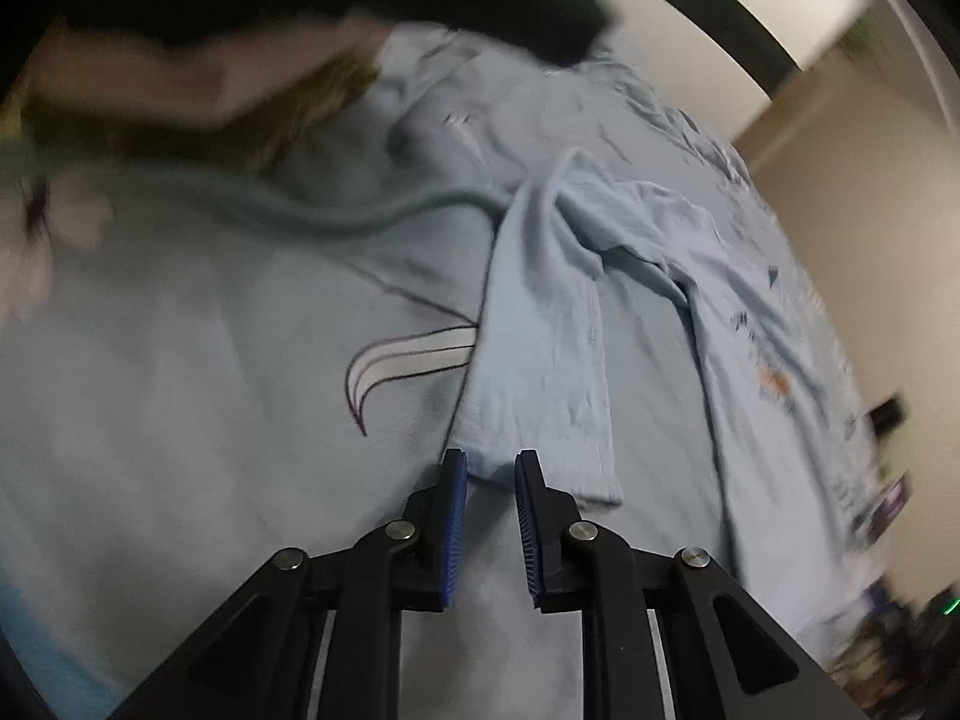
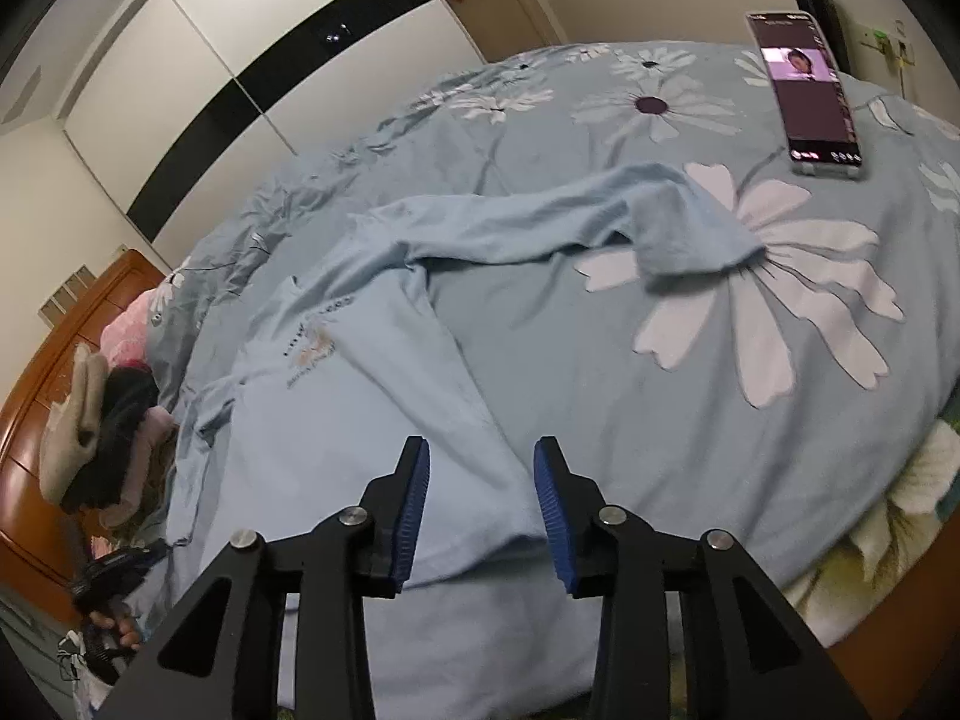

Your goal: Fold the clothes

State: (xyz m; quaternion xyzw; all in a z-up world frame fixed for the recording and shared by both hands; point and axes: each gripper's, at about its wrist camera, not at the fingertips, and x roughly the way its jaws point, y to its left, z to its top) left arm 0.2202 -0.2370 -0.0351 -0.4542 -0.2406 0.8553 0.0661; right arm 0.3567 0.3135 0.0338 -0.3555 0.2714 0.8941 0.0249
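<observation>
A floral bedspread (image 2: 690, 228) carries a pale blue shirt (image 2: 372, 360). At the shirt's sleeve cuff, the left gripper (image 1: 491, 462) gapes; at its hem, the right gripper (image 2: 482, 450) gapes too.

We noted the left gripper (image 1: 491, 461) and the right gripper (image 2: 482, 450) were built alike — matte black linkage arms, each with round silver pivot screws. Fingers carried ribbed blue pads (image 2: 414, 507) on their inner faces — triangular cut-outs showed in the outer arms.
</observation>
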